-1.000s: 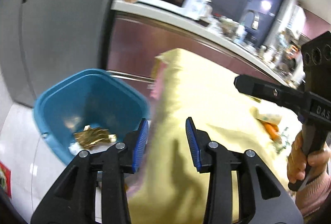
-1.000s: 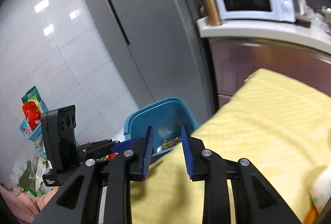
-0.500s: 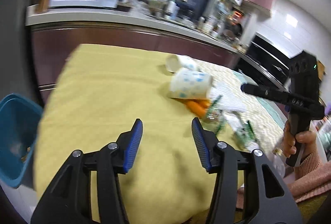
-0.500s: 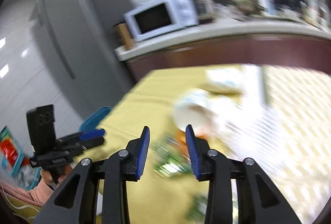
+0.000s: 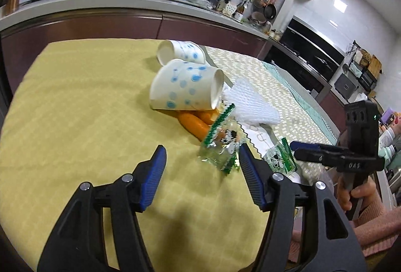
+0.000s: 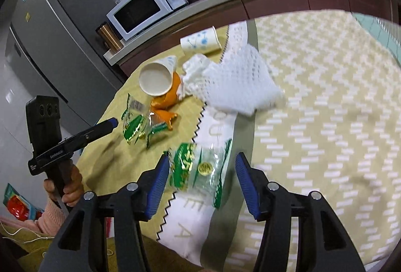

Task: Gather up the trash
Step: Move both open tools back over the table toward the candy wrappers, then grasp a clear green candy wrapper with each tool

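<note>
My left gripper (image 5: 201, 148) hovers low over the yellow tablecloth (image 5: 75, 109), its jaws opening with nothing between the pads. A crumpled green-and-clear wrapper (image 5: 220, 146) lies just ahead by its right finger. Beyond are orange peel (image 5: 194, 122), two tipped spotted paper cups (image 5: 185, 88) and a white foam net (image 5: 250, 101). My right gripper (image 6: 202, 159) is also opening. A second green-and-clear wrapper (image 6: 198, 171) lies on the table between its jaws, and the pads do not touch it.
A white zigzag-edged cloth (image 6: 213, 131) lies under the second wrapper. A beige patterned cloth (image 6: 325, 96) covers the table's right side. A counter with a microwave (image 6: 145, 6) and a grey fridge (image 6: 50, 21) stand behind. A hand (image 6: 67, 186) holds the left gripper's handle.
Both views have swung away from the blue bin to the trash on the table. Both grippers' jaws stand wider apart than before. The right gripper has come down over a wrapper.
</note>
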### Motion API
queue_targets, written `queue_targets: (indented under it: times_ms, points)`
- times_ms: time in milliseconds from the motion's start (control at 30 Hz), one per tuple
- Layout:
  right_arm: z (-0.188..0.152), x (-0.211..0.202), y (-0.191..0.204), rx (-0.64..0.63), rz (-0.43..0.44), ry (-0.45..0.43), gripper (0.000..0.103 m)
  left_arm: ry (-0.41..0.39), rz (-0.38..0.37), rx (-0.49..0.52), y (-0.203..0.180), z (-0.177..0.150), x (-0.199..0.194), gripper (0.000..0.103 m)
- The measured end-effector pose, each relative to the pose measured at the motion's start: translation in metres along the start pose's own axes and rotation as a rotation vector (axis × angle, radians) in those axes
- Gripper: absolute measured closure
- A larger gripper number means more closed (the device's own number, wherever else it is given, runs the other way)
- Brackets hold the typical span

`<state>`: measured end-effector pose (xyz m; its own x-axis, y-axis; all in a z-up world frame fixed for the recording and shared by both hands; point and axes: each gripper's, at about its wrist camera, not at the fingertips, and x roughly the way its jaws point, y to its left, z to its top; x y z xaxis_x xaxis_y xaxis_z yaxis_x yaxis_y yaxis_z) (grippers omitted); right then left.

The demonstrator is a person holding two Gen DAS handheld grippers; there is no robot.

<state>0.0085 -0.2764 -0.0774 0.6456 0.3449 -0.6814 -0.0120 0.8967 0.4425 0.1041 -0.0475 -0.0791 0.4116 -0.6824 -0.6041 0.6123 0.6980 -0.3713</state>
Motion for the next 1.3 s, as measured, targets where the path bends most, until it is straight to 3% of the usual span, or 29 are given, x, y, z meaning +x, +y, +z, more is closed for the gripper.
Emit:
queue_targets:
  times_ms: [167,233,367,533,833,1300]
  points:
    - [-0.011,0.005,-0.004,0.018,0.037,0.018,0.053,0.03,-0.015,-0.005,-0.005,0.005,0.018,0.044]
    - [-0.012,0.006,-0.003,0.011,0.047,0.023,0.062,0.039,-0.021,-0.005,-0.008,0.006,0.023,0.047]
    - [-0.013,0.009,-0.001,0.007,0.067,0.022,0.076,0.061,-0.039,0.001,-0.015,0.008,0.033,0.07]
    - [-0.011,0.009,0.003,-0.006,0.09,0.009,0.091,0.065,-0.039,-0.001,-0.02,0.006,0.037,0.08]
    - [-0.004,0.012,0.022,-0.051,0.138,-0.002,0.093,0.022,-0.029,-0.005,-0.02,0.004,0.017,0.083]
    - [0.011,0.03,0.061,-0.128,0.219,-0.007,0.093,-0.061,0.115,-0.058,0.009,-0.014,-0.049,0.083]
